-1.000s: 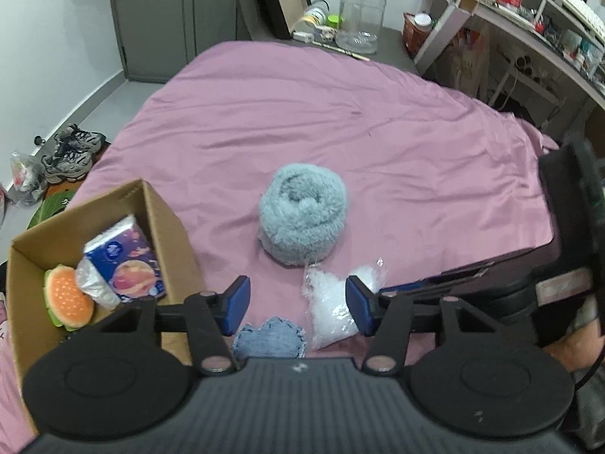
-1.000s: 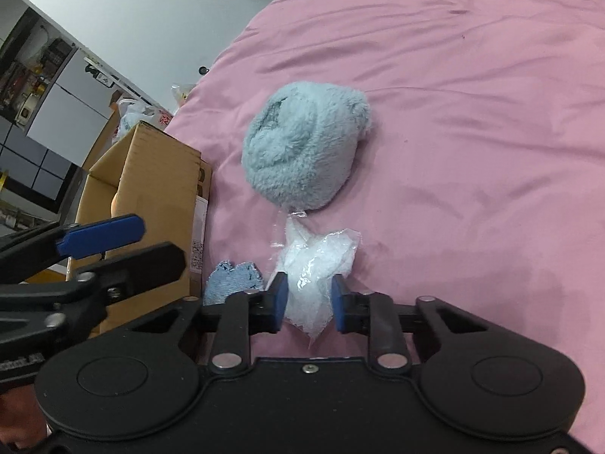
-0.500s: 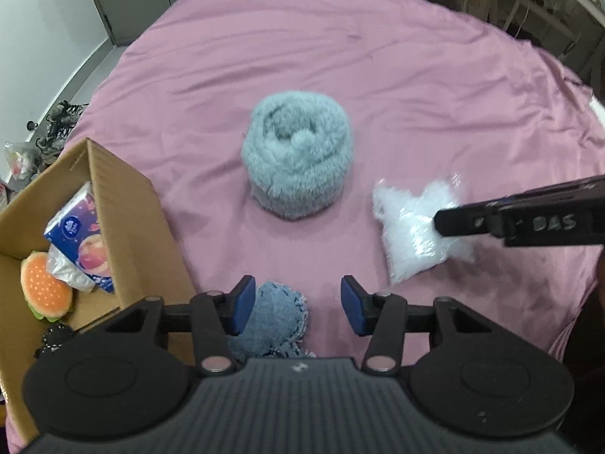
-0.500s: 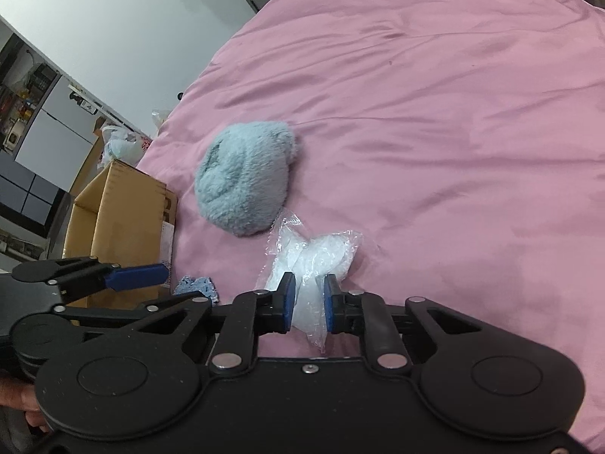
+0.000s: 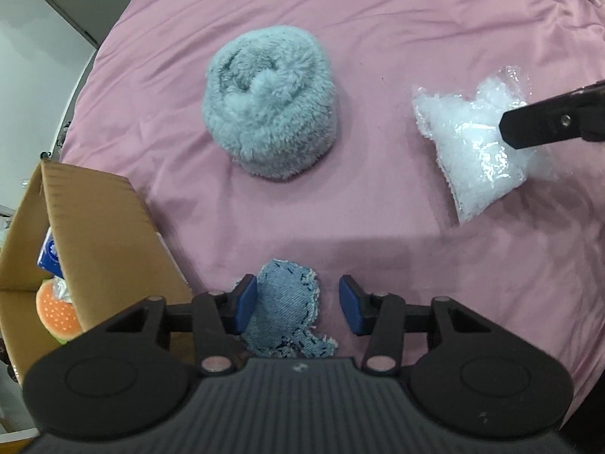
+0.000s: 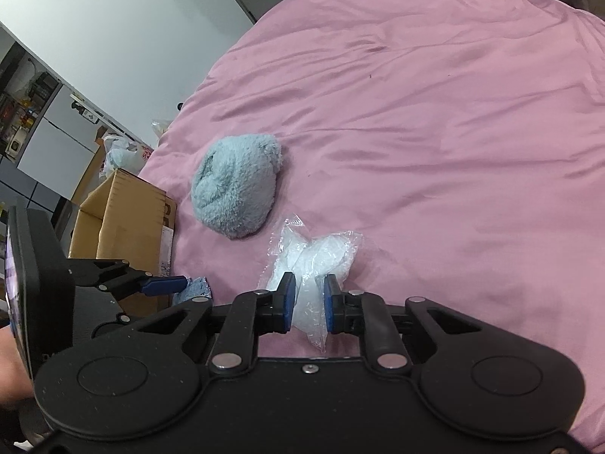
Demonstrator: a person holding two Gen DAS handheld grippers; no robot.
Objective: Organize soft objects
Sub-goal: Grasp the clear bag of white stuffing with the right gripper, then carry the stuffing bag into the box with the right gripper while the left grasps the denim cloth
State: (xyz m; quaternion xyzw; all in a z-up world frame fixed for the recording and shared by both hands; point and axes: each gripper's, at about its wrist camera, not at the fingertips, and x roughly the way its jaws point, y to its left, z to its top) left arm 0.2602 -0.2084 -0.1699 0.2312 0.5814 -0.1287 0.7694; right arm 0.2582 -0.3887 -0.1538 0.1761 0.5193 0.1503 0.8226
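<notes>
A blue denim patch [image 5: 287, 310] lies on the pink bed sheet [image 5: 378, 19] between the fingers of my open left gripper [image 5: 298, 302], closer to the left finger. My right gripper [image 6: 307, 300] is shut on a clear plastic bag of white stuffing [image 6: 314, 261], which also shows in the left wrist view [image 5: 476, 143]. A rolled fluffy grey-blue towel [image 5: 270, 104] sits on the sheet ahead, also in the right wrist view [image 6: 234, 185]. An open cardboard box [image 5: 87, 227] stands at the left, holding a toy burger [image 5: 56, 310] and a tissue pack [image 5: 49, 257].
The box also shows in the right wrist view [image 6: 124, 212], at the bed's left edge. Beyond the bed are a white wall, grey cabinets and plastic bags [image 6: 117, 151] on the floor.
My left gripper has come forward and down over the denim patch, which now lies between its fingers. My right gripper has closed on the stuffing bag and holds it to the right.
</notes>
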